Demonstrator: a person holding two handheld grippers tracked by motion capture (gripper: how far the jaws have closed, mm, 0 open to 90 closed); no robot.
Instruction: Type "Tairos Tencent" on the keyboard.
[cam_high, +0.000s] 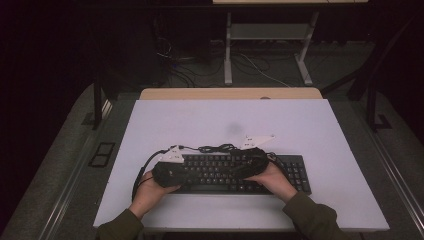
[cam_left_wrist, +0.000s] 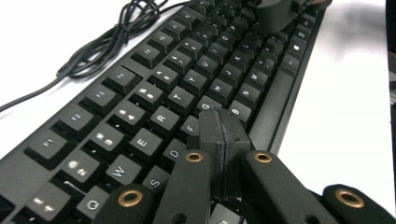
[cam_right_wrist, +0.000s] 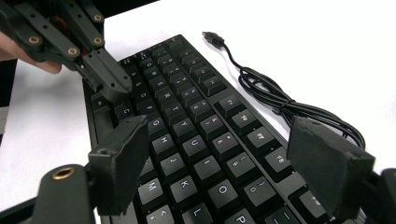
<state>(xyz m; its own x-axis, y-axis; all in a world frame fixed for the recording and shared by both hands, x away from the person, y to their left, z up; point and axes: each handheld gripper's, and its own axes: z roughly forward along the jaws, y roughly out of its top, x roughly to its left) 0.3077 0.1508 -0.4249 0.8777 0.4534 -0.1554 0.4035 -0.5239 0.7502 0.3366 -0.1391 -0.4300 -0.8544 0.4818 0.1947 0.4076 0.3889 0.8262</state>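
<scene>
One white table (cam_high: 350, 150), rectangular, carrying all other items. One black keyboard (cam_high: 295, 172) lying flat on the near half of the table, long axis running left to right across the high view, parallel to the near table edge; key rows facing up, space-bar edge toward the person, number-pad end at the right. One black keyboard cable (cam_high: 217, 148) bundled in loops on the table just behind the far edge of the keyboard, plug end (cam_right_wrist: 212, 37) lying loose on the white surface. No containers present. Two hand-held grippers over the keyboard, one per hand. Left gripper (cam_left_wrist: 223, 135) held low over the left half of the keys, pointing toward the right along the key rows, jaws pressed together with pads touching and nothing between them, tips just above or on the G key area; contact with the key not determinable. Right gripper (cam_right_wrist: 224, 158) held over the right half of the keys, pointing toward the left gripper, jaws spread wide, pads apart on either side of the key rows, nothing pinched.
</scene>
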